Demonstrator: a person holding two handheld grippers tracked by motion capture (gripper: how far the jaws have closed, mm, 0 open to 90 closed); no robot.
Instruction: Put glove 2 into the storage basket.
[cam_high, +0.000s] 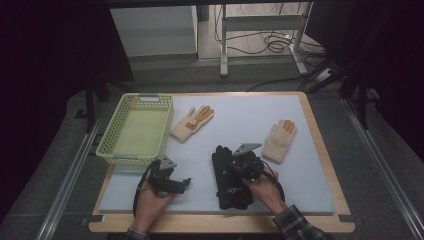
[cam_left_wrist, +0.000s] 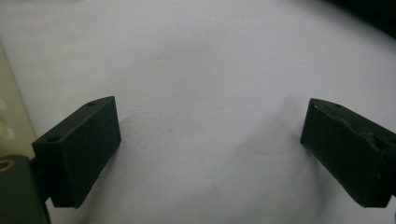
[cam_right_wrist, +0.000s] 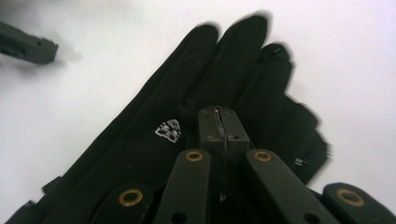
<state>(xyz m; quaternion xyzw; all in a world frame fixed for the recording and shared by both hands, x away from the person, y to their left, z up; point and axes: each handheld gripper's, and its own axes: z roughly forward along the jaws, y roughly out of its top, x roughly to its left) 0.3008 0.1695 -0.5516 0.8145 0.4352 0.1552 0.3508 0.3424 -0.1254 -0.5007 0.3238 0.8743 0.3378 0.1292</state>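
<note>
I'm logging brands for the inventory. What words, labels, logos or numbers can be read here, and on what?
No text reads clearly.
Black glove: small white emblem, a logo with no legible letters.
Black glove's edge: tiny white marking, too small and blurred to read.
Cream gloves and basket: no print visible.

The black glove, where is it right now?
In the high view the black glove lies on the near part of the pale mat, under the right tongs, with a cream glove to its right.
</note>
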